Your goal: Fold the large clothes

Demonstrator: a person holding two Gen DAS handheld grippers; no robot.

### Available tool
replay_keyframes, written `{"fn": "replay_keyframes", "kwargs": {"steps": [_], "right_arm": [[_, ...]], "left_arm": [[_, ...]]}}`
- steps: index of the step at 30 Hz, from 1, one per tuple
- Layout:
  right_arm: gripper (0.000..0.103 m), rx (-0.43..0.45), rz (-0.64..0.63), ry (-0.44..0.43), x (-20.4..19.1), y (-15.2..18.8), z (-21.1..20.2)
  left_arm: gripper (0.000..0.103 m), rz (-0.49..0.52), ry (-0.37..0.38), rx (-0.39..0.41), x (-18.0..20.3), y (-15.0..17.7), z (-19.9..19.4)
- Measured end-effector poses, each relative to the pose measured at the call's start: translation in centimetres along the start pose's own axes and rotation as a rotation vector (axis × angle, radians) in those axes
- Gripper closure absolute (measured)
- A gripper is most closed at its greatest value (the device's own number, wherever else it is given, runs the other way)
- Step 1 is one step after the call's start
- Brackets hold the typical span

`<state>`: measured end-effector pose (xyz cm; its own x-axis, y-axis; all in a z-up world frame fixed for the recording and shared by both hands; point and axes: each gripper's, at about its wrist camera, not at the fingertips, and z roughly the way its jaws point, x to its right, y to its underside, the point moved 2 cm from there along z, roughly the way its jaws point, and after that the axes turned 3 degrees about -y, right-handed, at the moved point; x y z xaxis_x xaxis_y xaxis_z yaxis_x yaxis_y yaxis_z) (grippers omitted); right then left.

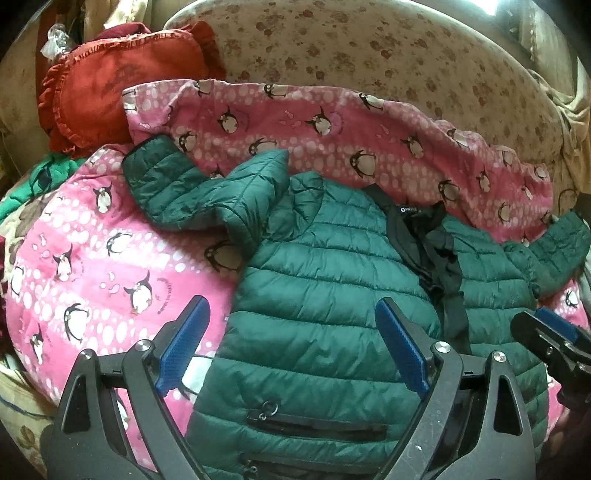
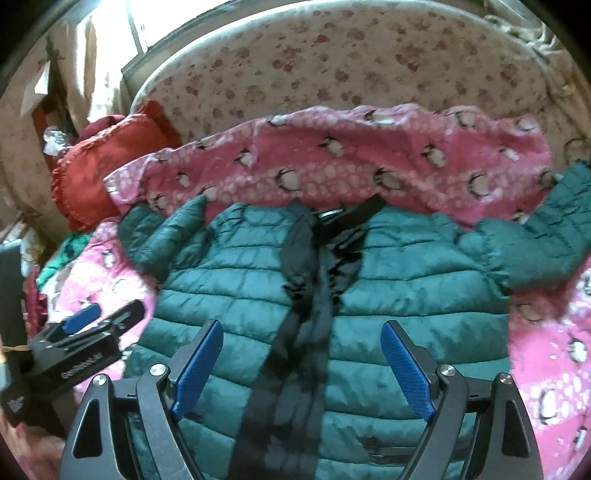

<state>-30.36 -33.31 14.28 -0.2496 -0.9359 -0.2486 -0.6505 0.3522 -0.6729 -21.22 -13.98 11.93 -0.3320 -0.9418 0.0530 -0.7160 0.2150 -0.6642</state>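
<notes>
A dark green quilted puffer jacket (image 1: 317,295) lies front side up on a pink penguin blanket (image 1: 92,251), with a black zipper band down its middle (image 2: 314,295). Its left sleeve (image 1: 177,184) bends up and left; its right sleeve (image 2: 546,229) reaches right. My left gripper (image 1: 291,314) is open and empty above the jacket's left front panel, near a zipped pocket (image 1: 314,428). My right gripper (image 2: 303,332) is open and empty above the zipper band. Each gripper shows in the other's view: the right one (image 1: 546,332), the left one (image 2: 96,317).
A red frilled cushion (image 1: 110,92) lies at the back left. A floral-print mattress or sofa back (image 1: 369,55) rises behind the blanket. Green cloth (image 1: 40,181) shows at the far left. A bright window (image 2: 122,29) is at the back.
</notes>
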Motion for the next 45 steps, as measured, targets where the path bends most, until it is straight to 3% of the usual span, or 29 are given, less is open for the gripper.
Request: {"fn": "replay_keyframes", "kwargs": {"steps": [21, 45], "right_arm": [[0.017, 0.019, 0.025, -0.004, -2.0, -4.3, 2.0], [0.017, 0.024, 0.020, 0.053, 0.1, -2.7, 5.0]], "left_arm": [[0.012, -0.023, -0.008, 0.031, -0.3, -2.7, 0.5], [0.012, 0.004, -0.011, -0.015, 1.1, -1.6, 3.2]]}}
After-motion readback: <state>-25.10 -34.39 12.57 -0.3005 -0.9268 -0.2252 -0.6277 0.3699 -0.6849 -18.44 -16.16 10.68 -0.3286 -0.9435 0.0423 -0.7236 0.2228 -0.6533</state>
